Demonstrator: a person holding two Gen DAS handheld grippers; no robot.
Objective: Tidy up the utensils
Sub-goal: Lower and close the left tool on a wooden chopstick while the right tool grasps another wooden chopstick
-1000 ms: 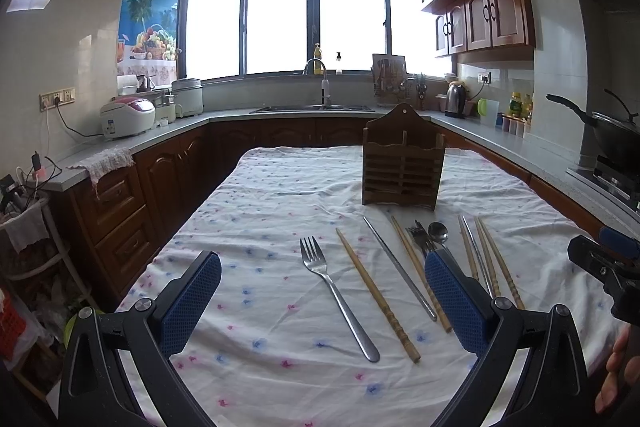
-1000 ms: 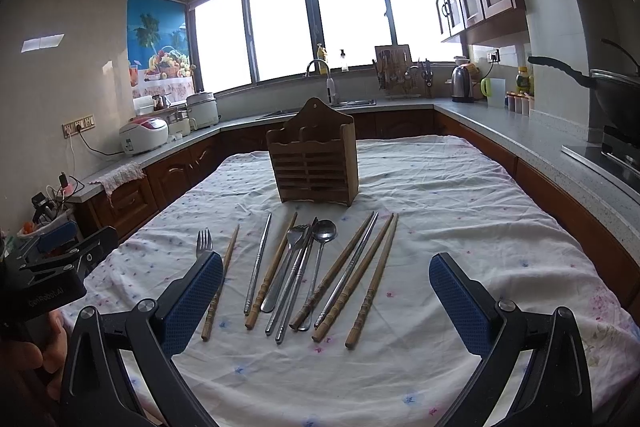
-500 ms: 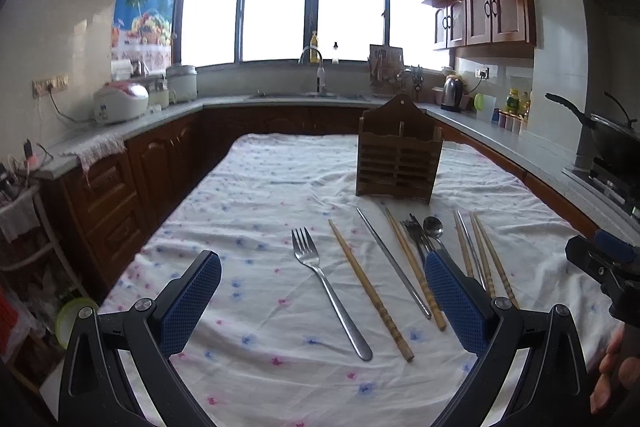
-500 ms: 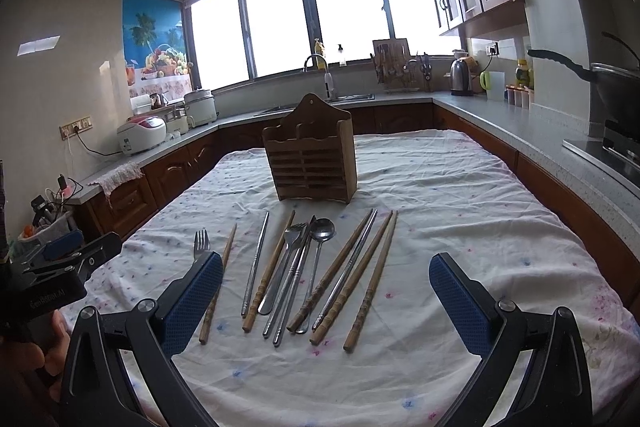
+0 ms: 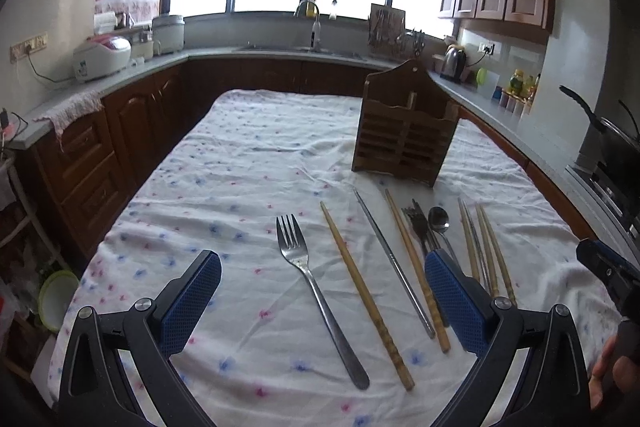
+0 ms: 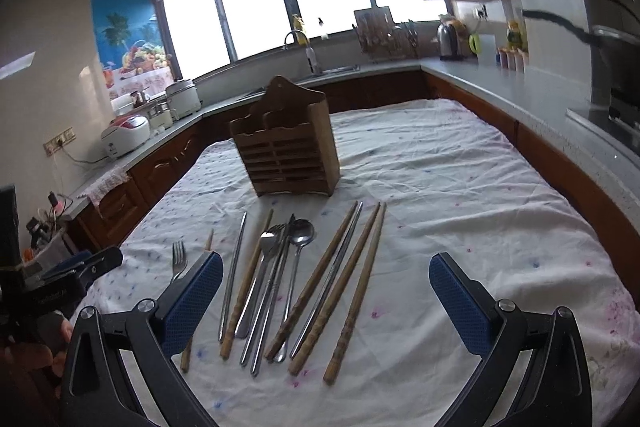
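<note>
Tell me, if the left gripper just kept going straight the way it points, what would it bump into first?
Probably the fork lying on the tablecloth: it sits between the open fingers of the left gripper, nearest ahead. Depth is hard to judge, so a wooden chopstick beside it might come first.

The right gripper hung wide open above chopsticks, a spoon and forks on the tablecloth, before the wooden holder.
</note>
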